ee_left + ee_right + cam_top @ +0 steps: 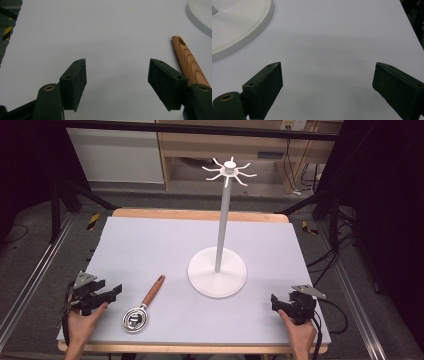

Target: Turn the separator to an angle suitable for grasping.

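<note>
A small metal strainer (135,319) with a wooden handle (153,291) lies on the pale grey table cover, front left of centre. Its handle (189,61) runs up the right side of the left gripper view, just beyond the right jaw. A tall white stand (223,225) with a round base (217,272) and hooked arms on top rises mid-table; the base rim (259,25) fills the top left corner of the right gripper view. My left gripper (116,292) (117,67) rests open near the front left edge, left of the strainer. My right gripper (276,302) (327,72) is open at the front right, empty.
The grey cover (150,245) lies on a wooden table with its front edge close to both hands. Beyond the table are a wooden shelf unit (225,145), black frame legs and cables on the floor (330,260). The left table edge and striped floor tape (7,32) show left.
</note>
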Motion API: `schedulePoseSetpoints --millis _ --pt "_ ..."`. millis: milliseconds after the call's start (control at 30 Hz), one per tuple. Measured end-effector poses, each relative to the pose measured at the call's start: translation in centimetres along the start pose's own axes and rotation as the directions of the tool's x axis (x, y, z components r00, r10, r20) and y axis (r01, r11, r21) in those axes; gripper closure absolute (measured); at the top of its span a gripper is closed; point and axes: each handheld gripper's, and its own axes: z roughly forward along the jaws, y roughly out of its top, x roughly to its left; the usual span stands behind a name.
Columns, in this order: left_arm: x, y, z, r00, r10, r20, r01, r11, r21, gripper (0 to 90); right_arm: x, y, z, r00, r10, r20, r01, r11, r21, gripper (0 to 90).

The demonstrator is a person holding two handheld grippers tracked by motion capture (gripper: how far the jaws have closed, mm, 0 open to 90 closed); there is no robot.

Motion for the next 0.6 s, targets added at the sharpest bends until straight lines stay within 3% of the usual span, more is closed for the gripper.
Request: schedulePoseSetpoints --millis 600 --pt "-2.6 1.8 -1.3 0.9962 0.055 0.067 -0.056 0.9984 0.008 44.6 0.7 0.0 -0.8 0.9995 -0.031 -0.011 0.031 0.999 0.006 9.7"
